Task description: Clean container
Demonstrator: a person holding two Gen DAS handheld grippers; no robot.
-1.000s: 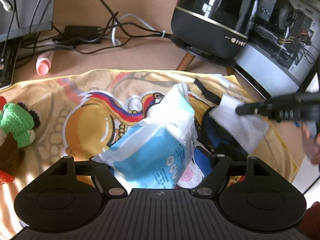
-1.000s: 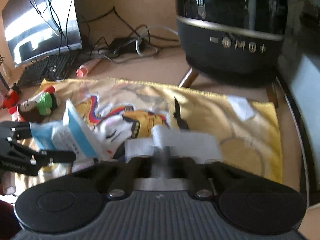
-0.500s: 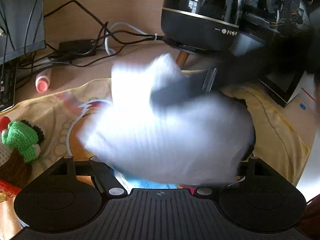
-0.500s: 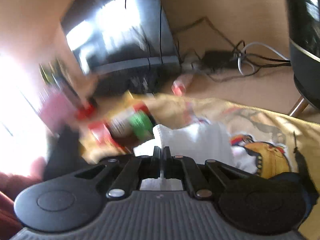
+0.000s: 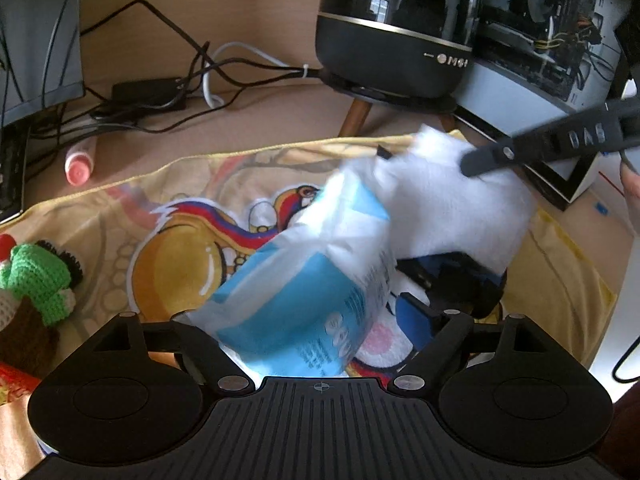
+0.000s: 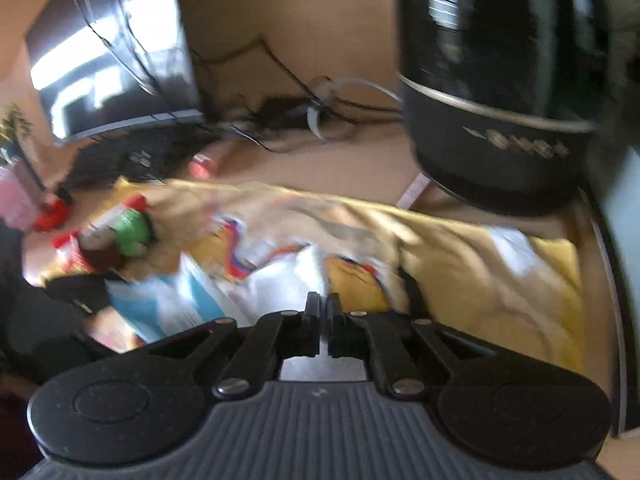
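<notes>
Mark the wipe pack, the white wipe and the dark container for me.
Wipe pack (image 5: 296, 300): left wrist view, on its blue front panel.
White wipe (image 5: 452, 208): left wrist view, on the sheet's middle.
Dark container (image 5: 456, 276): left wrist view, on its rim under the wipe.

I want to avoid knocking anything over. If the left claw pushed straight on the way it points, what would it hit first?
Most likely the blue and white wipes pack, which already sits between the left claw's spread fingers. Beyond it lie the printed cloth and a dark container; depth is uncertain.
</notes>
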